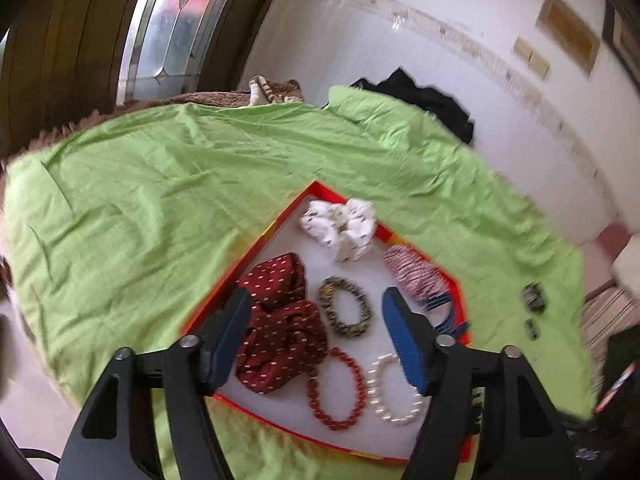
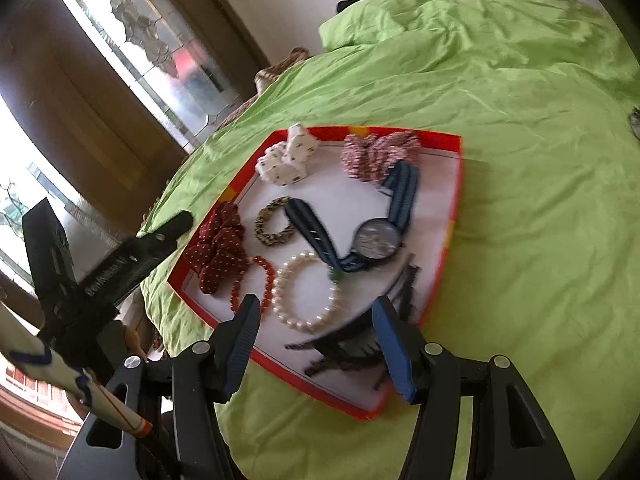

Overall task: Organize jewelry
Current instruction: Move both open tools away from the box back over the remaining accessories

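A red-rimmed white tray [image 1: 280, 220] [image 2: 452, 200] lies on a green bedsheet. In it are a dark red dotted scrunchie [image 1: 280, 332] [image 2: 218, 250], a white scrunchie [image 1: 344, 228] [image 2: 288, 158], a pink striped scrunchie [image 1: 412, 272] [image 2: 376, 156], a leopard hair band [image 1: 346, 308] [image 2: 274, 220], a red bead bracelet [image 1: 336, 390] [image 2: 266, 276], a pearl bracelet [image 1: 390, 390] [image 2: 308, 292], a blue-strapped watch [image 2: 374, 240] and dark hair clips [image 2: 352, 350]. My left gripper [image 1: 316, 336] hovers open above the tray. My right gripper [image 2: 314, 340] is open over the tray's near edge.
Two small dark clips [image 1: 534, 306] lie on the green sheet [image 1: 160, 200] right of the tray. Black cloth [image 1: 432, 100] sits at the bed's far edge by the white wall. A door with a glass panel [image 1: 172, 24] stands behind. The left gripper's body [image 2: 100, 272] shows in the right wrist view.
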